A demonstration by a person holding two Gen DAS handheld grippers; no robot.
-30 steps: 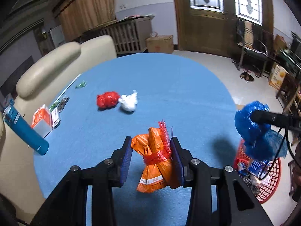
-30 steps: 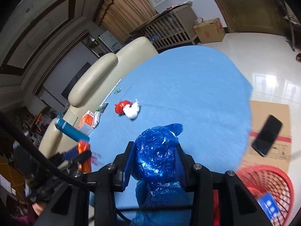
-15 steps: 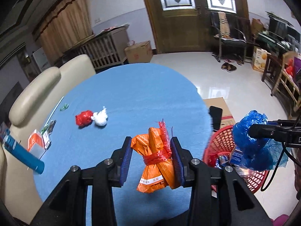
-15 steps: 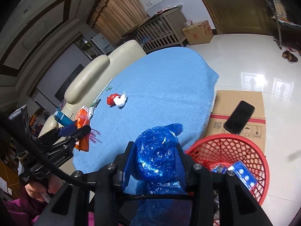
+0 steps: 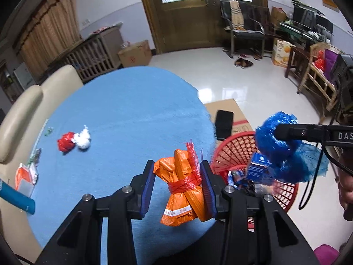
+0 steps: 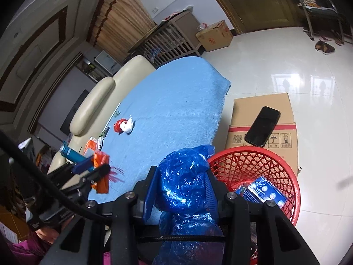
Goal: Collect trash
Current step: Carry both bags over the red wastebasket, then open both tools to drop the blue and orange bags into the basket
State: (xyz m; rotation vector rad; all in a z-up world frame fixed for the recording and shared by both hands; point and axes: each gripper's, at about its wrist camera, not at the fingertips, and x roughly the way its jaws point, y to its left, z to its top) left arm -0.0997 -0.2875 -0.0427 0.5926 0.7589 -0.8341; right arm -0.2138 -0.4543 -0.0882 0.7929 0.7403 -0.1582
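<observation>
My left gripper (image 5: 177, 184) is shut on an orange bag bundle (image 5: 184, 187) tied with red string, held above the blue table's near edge (image 5: 132, 114). My right gripper (image 6: 181, 190) is shut on a crumpled blue plastic bag (image 6: 185, 185), held beside the red mesh basket (image 6: 284, 176) on the floor; the bag also shows in the left wrist view (image 5: 284, 152) over the basket (image 5: 233, 148). A red wad (image 5: 65, 141) and a white wad (image 5: 83, 137) lie together on the table's left side.
A cardboard box (image 6: 260, 114) with a black phone (image 6: 262, 126) on it stands behind the basket. Blue packets (image 6: 262, 193) lie in the basket. A cream sofa (image 5: 26, 110) borders the table on the left, with a blue tube (image 5: 17, 199) and small packets (image 5: 25, 177) near that edge.
Both grippers have swung right, off the table toward the red basket, still holding their bundles. The basket and box have come into fuller view.
</observation>
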